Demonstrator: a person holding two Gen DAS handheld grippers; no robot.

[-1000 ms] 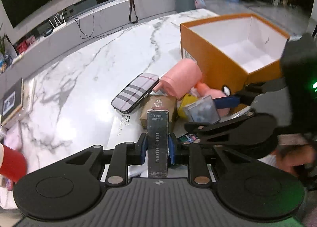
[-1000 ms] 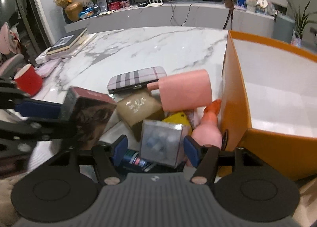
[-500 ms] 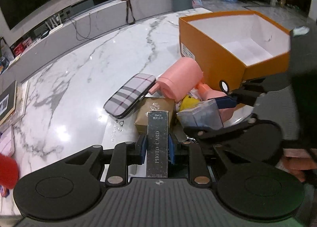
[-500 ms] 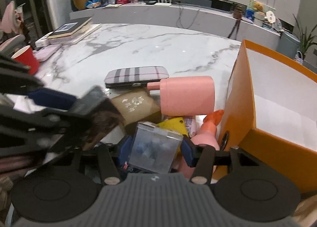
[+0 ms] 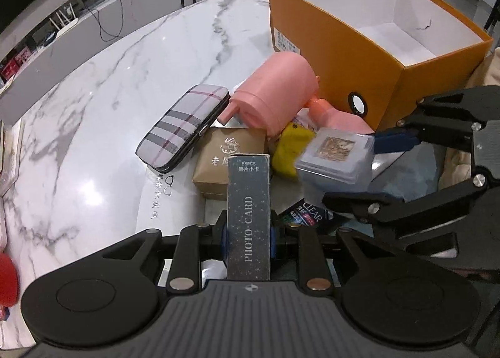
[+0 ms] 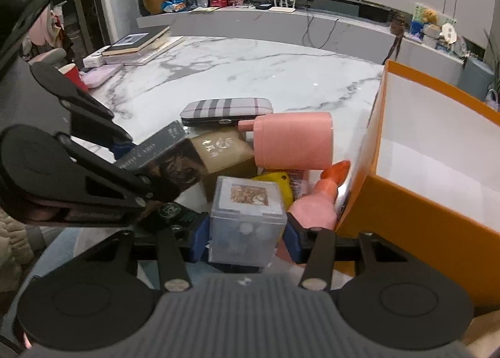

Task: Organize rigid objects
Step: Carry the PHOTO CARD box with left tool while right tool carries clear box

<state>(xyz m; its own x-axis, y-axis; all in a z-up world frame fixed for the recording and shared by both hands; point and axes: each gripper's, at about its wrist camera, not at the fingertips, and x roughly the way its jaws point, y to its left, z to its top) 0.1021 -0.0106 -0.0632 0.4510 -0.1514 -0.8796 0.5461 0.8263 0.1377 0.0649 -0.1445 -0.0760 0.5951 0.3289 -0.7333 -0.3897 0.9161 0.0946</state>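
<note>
My left gripper (image 5: 248,236) is shut on a dark "PHOTO CARD" box (image 5: 249,217), held above the pile; the box also shows in the right wrist view (image 6: 156,151). My right gripper (image 6: 247,237) is shut on a clear plastic card case (image 6: 247,220), which also shows in the left wrist view (image 5: 336,155). Both are lifted over a pile: a plaid case (image 5: 184,130), a pink cylinder (image 5: 278,92), a brown box (image 5: 228,158), a yellow item (image 5: 290,148) and a pink bottle (image 6: 315,205). An open orange box (image 5: 350,52) stands to the right (image 6: 415,233).
The marble table (image 5: 109,92) stretches to the left and far side. A red cup (image 6: 73,75), a pink pouch (image 6: 100,75) and stacked books (image 6: 137,45) sit at its far left edge. A card packet marked "CLEAR" (image 5: 303,214) lies under the grippers.
Both grippers have risen and moved toward the orange box with their loads. The clear case has tilted so its picture face points upward.
</note>
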